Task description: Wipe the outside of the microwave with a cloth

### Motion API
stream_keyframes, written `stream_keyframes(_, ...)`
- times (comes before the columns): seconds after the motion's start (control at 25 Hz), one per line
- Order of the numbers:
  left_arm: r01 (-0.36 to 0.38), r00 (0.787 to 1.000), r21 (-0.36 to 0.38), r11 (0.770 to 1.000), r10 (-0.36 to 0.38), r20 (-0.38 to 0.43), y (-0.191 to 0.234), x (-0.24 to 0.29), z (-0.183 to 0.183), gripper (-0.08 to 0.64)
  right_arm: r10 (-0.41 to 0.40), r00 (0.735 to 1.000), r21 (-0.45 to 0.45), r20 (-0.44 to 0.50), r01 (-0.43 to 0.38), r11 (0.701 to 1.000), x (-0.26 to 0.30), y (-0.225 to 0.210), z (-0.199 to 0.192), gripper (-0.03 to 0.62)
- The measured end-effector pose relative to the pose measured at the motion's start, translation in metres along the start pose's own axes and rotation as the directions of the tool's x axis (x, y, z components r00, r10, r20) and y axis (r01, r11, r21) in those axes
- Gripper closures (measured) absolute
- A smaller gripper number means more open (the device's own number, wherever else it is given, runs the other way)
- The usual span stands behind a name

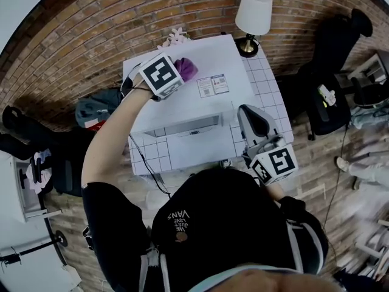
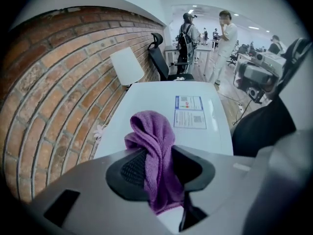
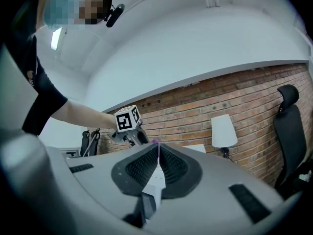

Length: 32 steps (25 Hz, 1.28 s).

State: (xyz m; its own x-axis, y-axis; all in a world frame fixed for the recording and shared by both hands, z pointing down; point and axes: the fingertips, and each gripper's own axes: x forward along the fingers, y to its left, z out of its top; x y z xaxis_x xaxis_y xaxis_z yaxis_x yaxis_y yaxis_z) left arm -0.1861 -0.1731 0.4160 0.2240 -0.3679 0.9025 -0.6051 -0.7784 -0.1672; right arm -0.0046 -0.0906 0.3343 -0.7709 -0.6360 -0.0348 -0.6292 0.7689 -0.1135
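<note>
Two claws up | our left claw (image 2: 157, 170) grips the purple cloth (image 2: 152, 131), bunched on the white top of the microwave (image 1: 203, 105) near its back edge | our right claw (image 3: 159, 163) sits pinched closed, empty, by its front right corner over the counter (image 1: 267, 90).

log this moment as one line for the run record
left gripper: shut on purple cloth | cloth: over rear of microwave top | right gripper: shut, empty
</note>
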Motion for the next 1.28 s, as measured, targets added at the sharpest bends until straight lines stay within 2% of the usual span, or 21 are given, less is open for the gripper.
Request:
stream_keyframes(0.24, -0.031, 0.999, -0.074, 0.997, 0.030, -0.015, 0.009, -0.023, -0.058, 0.414, 0.027, 0.999, -0.004, -0.022, -0.027, 1.000, 0.008, 0.027, -0.007, 0.586)
stream_keyframes(0.84, -0.097, 0.994, -0.170, 0.981, 0.087, -0.066, 0.021, -0.066, -0.170, 0.414, 0.070, 0.997, -0.013, -0.038, -0.071, 0.997, 0.025, 0.091, -0.016, 0.586)
stream_keyframes(1.08, -0.094, 0.995, -0.152, 0.984, 0.089, -0.043, 0.020, -0.068, -0.167, 0.414, 0.056, 0.998, -0.008, -0.031, -0.057, 0.998, 0.023, 0.094, -0.018, 0.586)
stream_keyframes(1.2, -0.061, 0.998, -0.118, 0.991, 0.063, 0.014, 0.011, -0.066, -0.138, 0.414, 0.038, 0.999, -0.005, -0.017, -0.038, 0.999, 0.021, 0.088, -0.015, 0.586)
stream_keyframes(1.28, -0.036, 0.999, -0.070, 0.997, 0.039, 0.038, 0.001, -0.059, -0.113, 0.414, 0.027, 1.000, 0.000, -0.012, -0.027, 1.000, 0.018, 0.083, -0.014, 0.586)
